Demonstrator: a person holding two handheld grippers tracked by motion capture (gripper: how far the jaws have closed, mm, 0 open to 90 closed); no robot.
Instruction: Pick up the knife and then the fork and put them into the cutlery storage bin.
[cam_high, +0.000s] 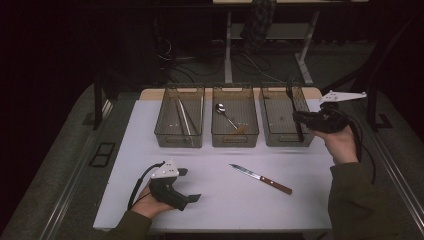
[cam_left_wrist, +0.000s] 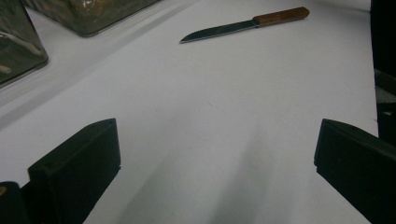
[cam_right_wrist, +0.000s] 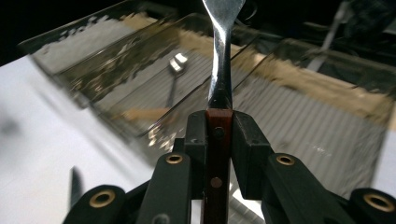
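My right gripper (cam_high: 297, 118) is shut on the red-brown wooden handle of a fork (cam_high: 294, 102), held over the right clear bin (cam_high: 280, 141). In the right gripper view the jaws (cam_right_wrist: 219, 135) clamp the handle and the fork's metal neck (cam_right_wrist: 220, 60) rises out of the top of the frame. A knife (cam_high: 260, 178) with a wooden handle lies on the white table, also seen ahead of my left gripper (cam_left_wrist: 217, 154) as the knife (cam_left_wrist: 243, 24). My left gripper (cam_high: 190, 185) rests open near the front left, with nothing between its jaws.
Three clear bins stand in a row at the back of the table (cam_high: 225, 200). The left bin (cam_high: 179, 139) holds thin metal utensils; the middle bin (cam_high: 235, 141) holds a spoon (cam_high: 226, 116), which also appears as the spoon (cam_right_wrist: 175, 70). Dark floor and cables lie beyond.
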